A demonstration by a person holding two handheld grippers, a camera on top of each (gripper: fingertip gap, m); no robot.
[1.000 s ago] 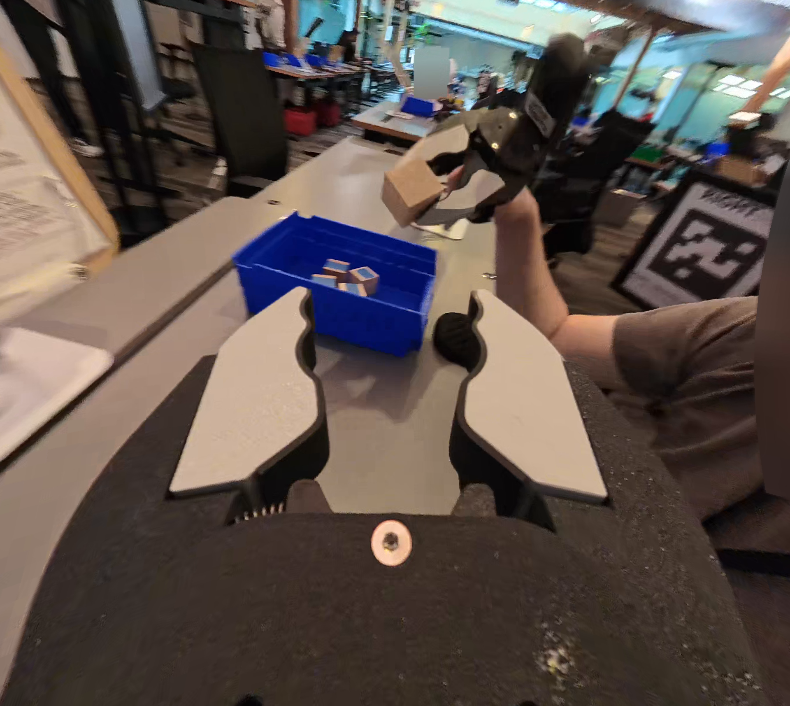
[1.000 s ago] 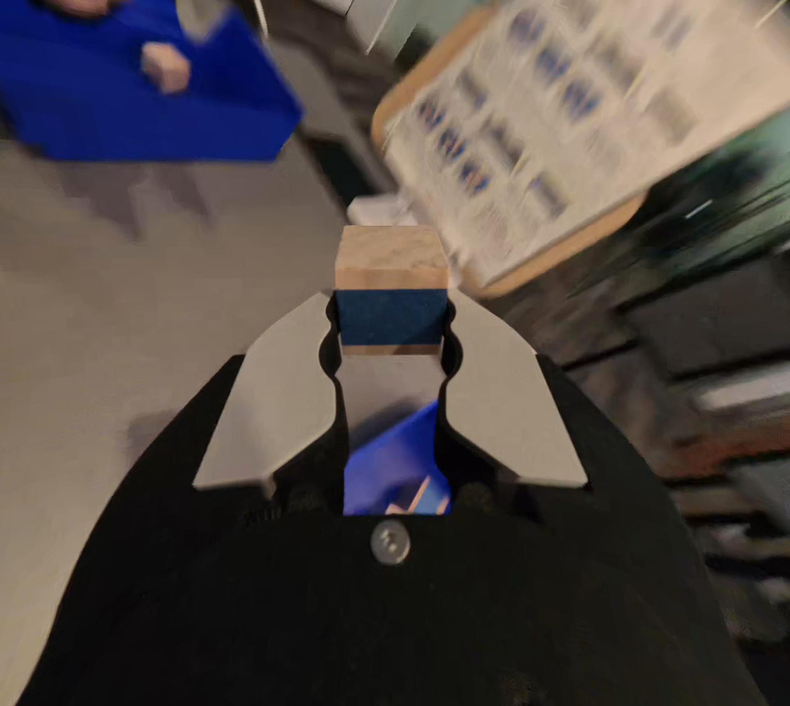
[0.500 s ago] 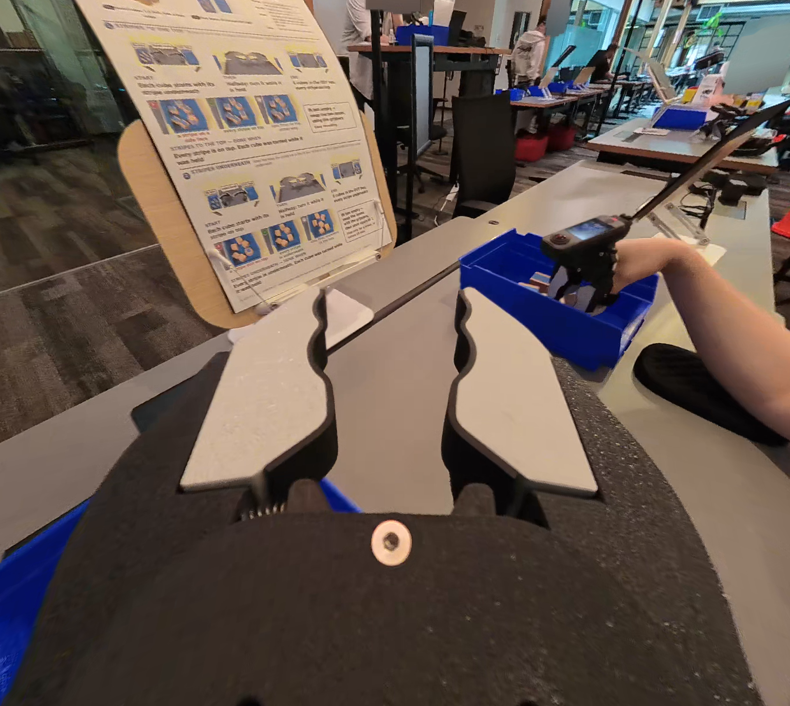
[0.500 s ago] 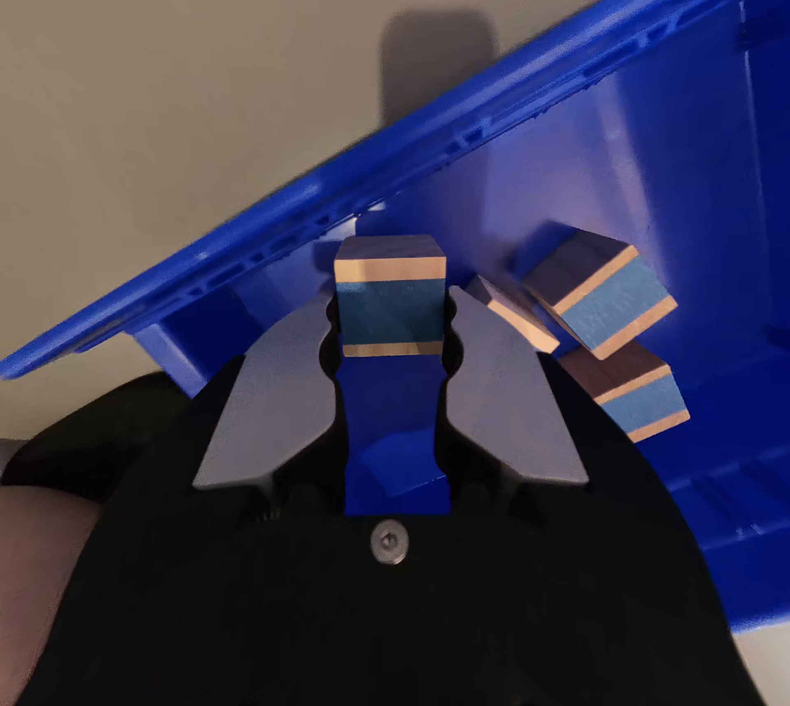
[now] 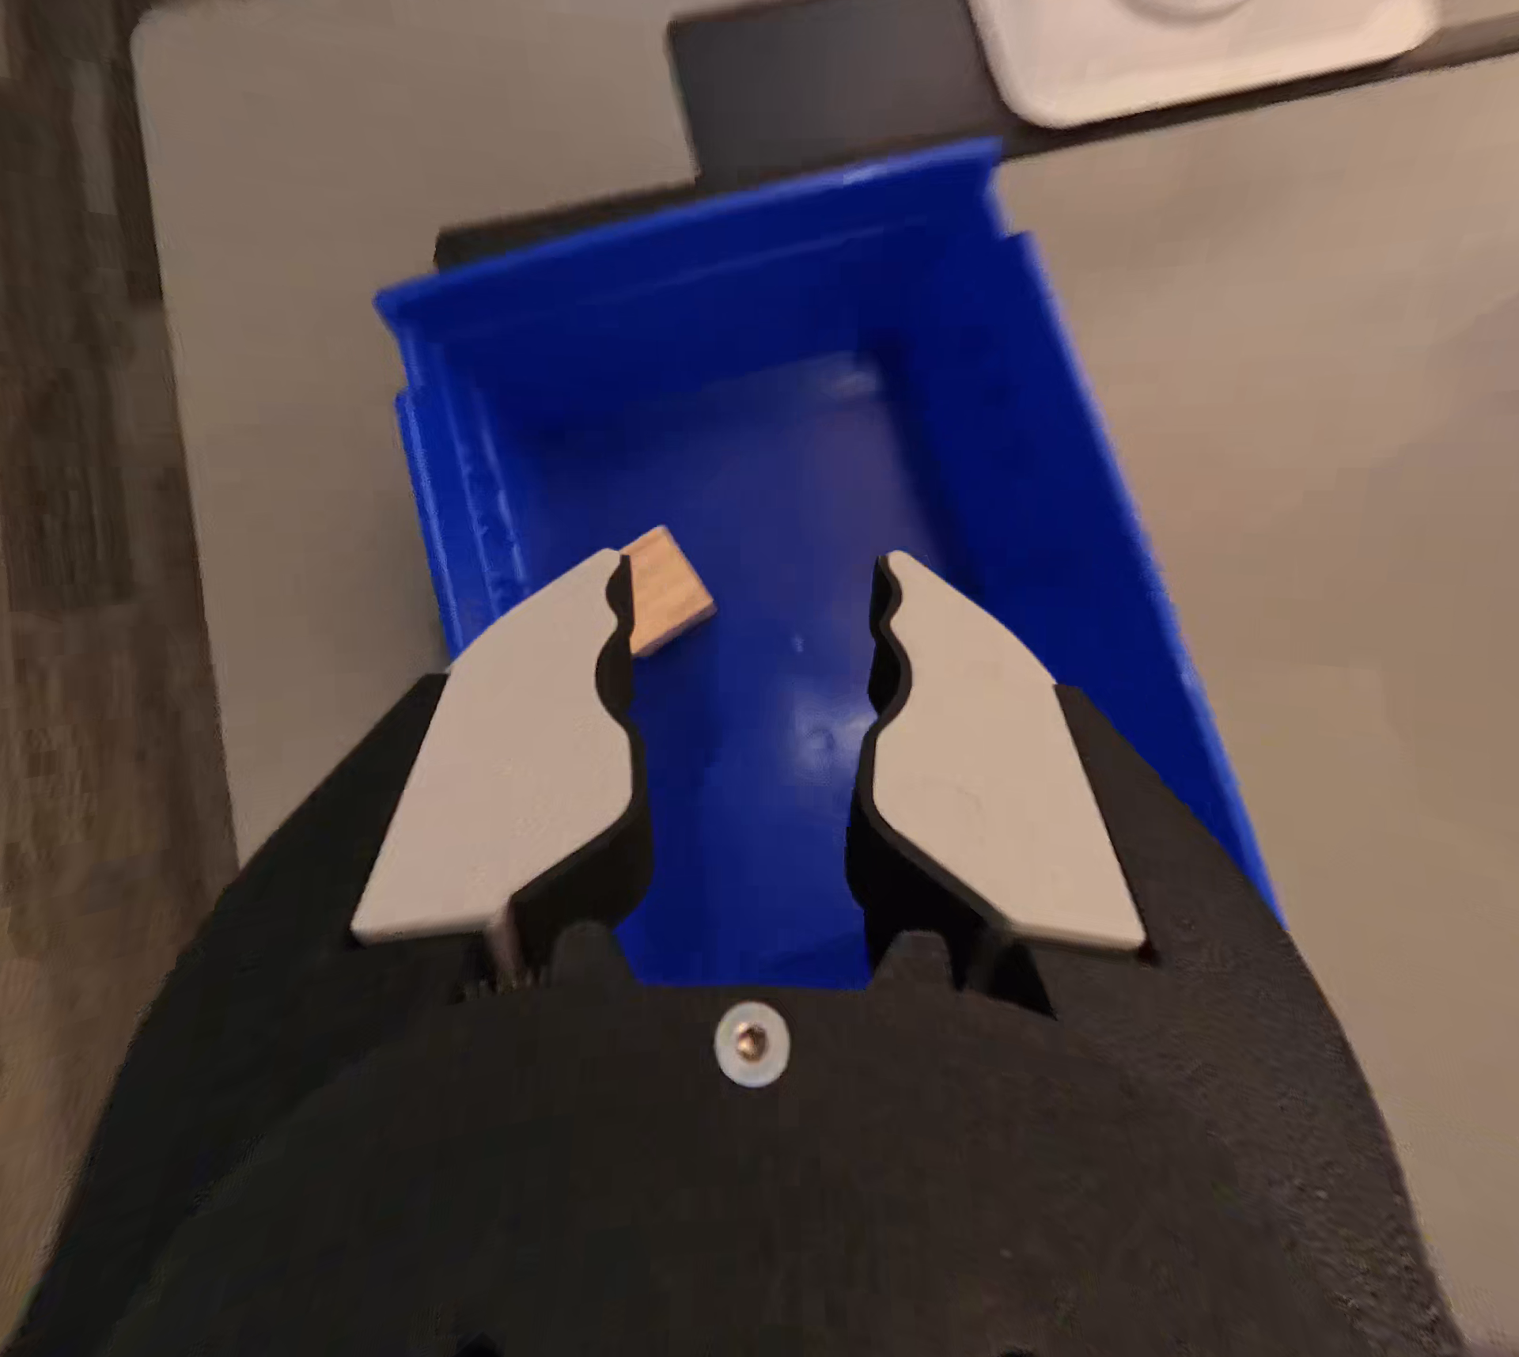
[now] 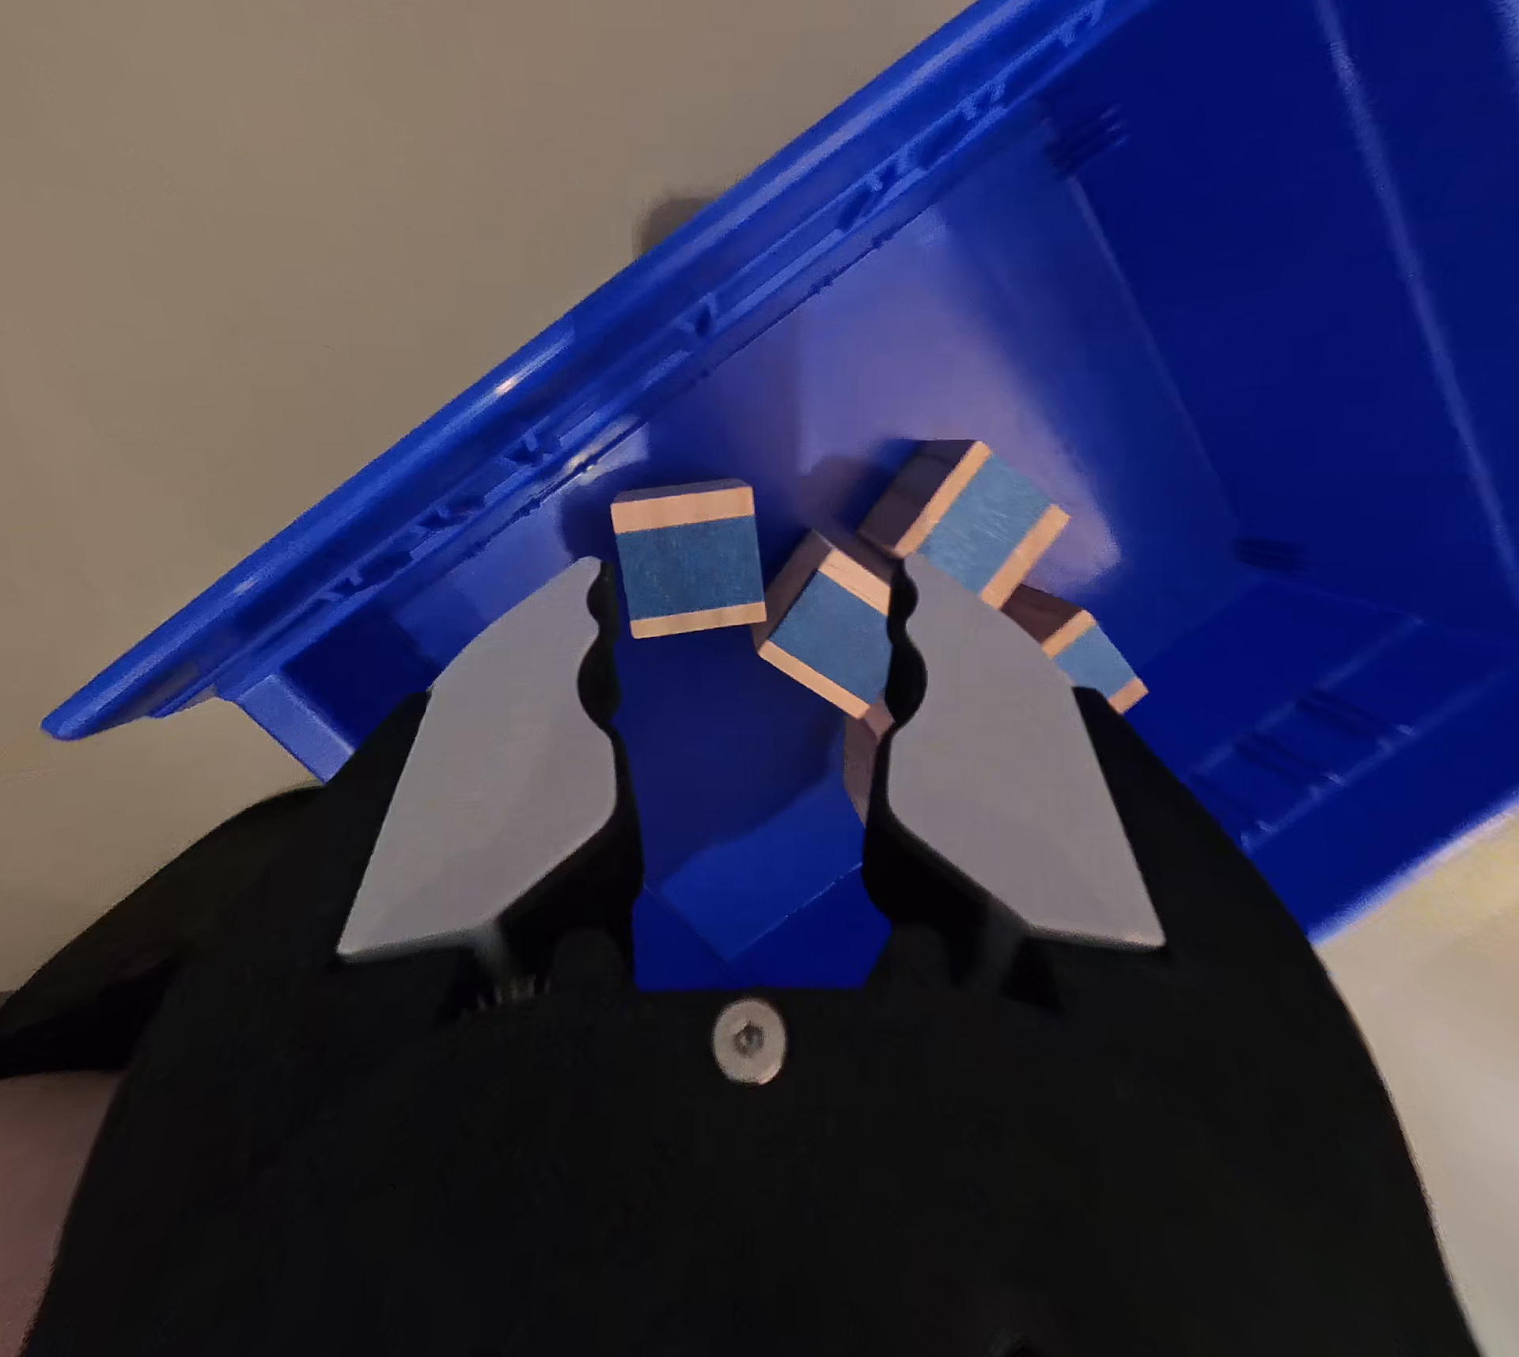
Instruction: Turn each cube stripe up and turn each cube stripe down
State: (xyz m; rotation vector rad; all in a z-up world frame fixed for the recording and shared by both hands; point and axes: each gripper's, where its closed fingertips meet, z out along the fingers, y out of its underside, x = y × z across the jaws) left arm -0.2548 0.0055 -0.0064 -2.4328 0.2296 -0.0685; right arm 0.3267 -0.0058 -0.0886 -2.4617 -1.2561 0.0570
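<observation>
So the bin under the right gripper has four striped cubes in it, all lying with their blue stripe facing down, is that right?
Not quite. The right wrist view shows four cubes in the blue bin, but their blue stripes face up, toward the camera: see the cube near the left finger and the one beside it. The right gripper stands open above them.

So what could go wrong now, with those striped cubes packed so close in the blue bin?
1. The right tool is open, its right finger overlapping one cube; pulling away could knock that cube over.
2. The left cube sits near its neighbour, so a nudge might roll it.
3. The left tool hangs open beside a plain wooden cube and may miss it.
</observation>
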